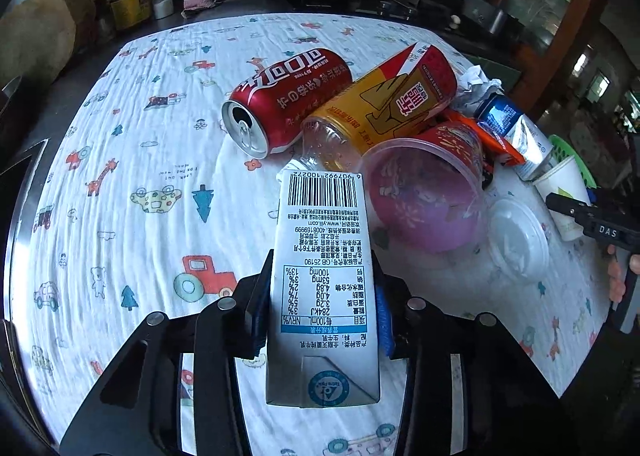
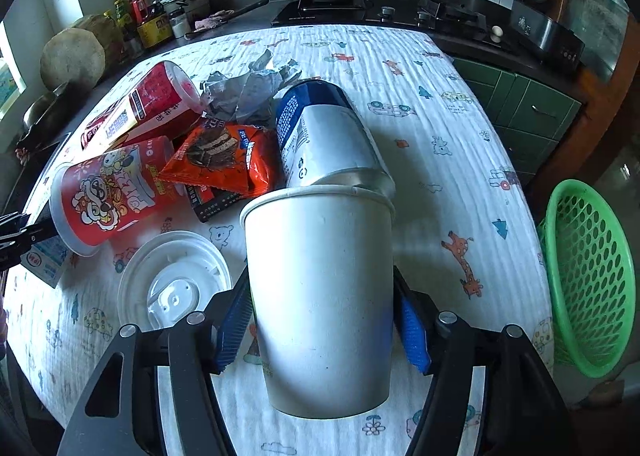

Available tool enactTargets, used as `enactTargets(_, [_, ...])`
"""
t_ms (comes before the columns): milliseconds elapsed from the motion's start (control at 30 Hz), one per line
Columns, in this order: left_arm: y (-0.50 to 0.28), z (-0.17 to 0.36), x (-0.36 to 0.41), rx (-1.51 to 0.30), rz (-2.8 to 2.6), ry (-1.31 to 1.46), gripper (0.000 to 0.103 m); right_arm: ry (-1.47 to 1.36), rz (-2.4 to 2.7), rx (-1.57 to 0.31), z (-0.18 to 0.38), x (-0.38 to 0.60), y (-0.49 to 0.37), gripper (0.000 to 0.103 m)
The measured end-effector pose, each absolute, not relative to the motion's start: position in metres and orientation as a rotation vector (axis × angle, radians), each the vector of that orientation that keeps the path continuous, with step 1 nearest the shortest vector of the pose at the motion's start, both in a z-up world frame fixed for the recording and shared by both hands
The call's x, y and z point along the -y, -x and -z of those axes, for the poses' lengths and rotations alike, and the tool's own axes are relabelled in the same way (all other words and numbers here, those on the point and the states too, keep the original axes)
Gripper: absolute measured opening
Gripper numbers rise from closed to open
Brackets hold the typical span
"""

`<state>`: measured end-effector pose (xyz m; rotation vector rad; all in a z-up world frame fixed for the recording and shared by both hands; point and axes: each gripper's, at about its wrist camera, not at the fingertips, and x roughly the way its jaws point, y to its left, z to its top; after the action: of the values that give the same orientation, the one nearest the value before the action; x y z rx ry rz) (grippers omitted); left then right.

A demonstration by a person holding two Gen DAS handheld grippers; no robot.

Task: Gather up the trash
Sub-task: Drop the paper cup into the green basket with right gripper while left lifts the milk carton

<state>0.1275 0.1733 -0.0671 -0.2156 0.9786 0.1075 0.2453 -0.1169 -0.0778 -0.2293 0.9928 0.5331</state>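
**Two pieces in hand, the heap still on the cloth**

Kitchen worktop and stove run behind a table (image 1: pixel 132 159) covered in a white cloth printed with cars and giraffes. We have our left gripper (image 1: pixel 320 304) closed on a milk carton (image 1: pixel 320 256), blue pads pressing both its sides at lower centre of the left view. Our right gripper (image 2: pixel 324 320) has a white paper cup (image 2: pixel 320 288) between its pads at lower centre of the right view; the left pad touches the cup wall, but we cannot tell whether the right pad does.

Nothing appears collected yet: the green basket (image 2: pixel 588 276) at the right edge of the right view looks empty. Left on the cloth, mid-frame, lie a red cola can (image 1: pixel 284 103), a yellow-labelled bottle (image 1: pixel 380 107), a red snack tub (image 2: pixel 112 191), an orange wafer packet (image 2: pixel 224 159), a blue-and-white can (image 2: pixel 320 131), crumpled paper (image 2: pixel 248 87) and a clear lid (image 2: pixel 172 284). We judge the job barely begun.
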Motion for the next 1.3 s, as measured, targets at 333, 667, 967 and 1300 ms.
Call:
enactTargets(333, [-0.102, 0.029, -0.157, -0.913, -0.031, 0.183, 0.041, 0.205, -0.535, -0.948, 0.053, 0.140, -0.224, 0.062])
enactTargets(667, [-0.102, -0.009, -0.114, -0.849, 0.135, 0.175, 0.041, 0.149, -0.421, -0.912, 0.035, 0.208, -0.236, 0.062])
enactTargets(967, [-0.151, -0.028, -0.044, -0.807, 0.290, 0.143, 0.041, 0.107, -0.210, -0.907, 0.032, 0.303, -0.280, 0.062])
enactTargets(1300, [-0.222, -0.038, 0.029, -0.795, 0.391, 0.105, 0.041, 0.095, -0.053, -0.927, 0.056, 0.377, -0.341, 0.064])
